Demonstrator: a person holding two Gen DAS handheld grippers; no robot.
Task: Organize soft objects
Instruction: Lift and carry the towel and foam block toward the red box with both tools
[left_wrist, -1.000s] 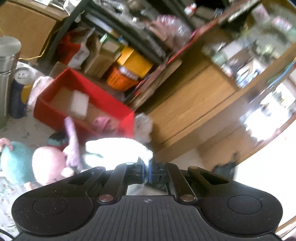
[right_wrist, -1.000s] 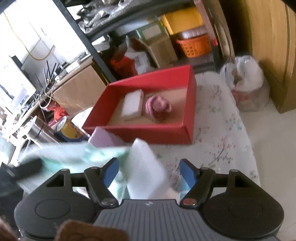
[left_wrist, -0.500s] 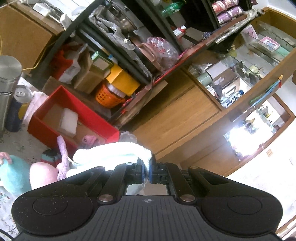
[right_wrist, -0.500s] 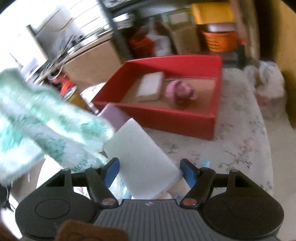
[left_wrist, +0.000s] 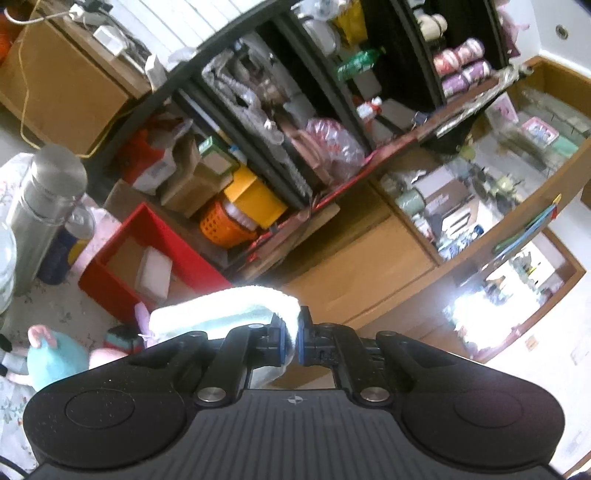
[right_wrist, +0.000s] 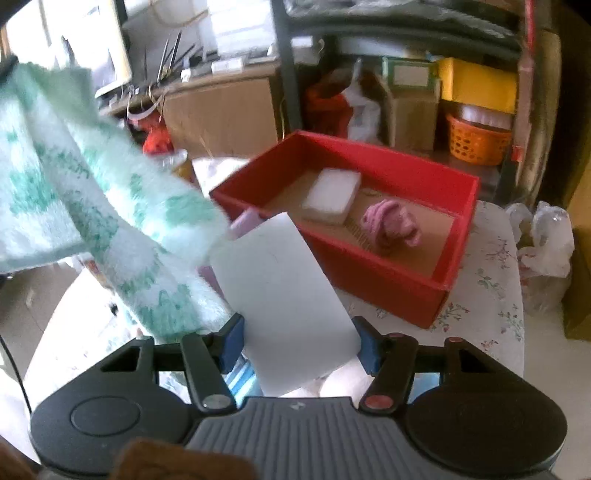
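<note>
**Left wrist view: towel up, box half filled**

I am pinching the green towel (left_wrist: 225, 308) in my left gripper (left_wrist: 290, 341) at frame centre.

Right wrist view: my right gripper (right_wrist: 299, 341) is holding a white sponge (right_wrist: 284, 291) before the red box (right_wrist: 388, 280), which is keeping another sponge (right_wrist: 331, 194) and a pink knit (right_wrist: 389, 225); plush toys are waiting outside.

The green towel (right_wrist: 92, 206) runs off the left edge, blurred, hiding the table behind it.
</note>
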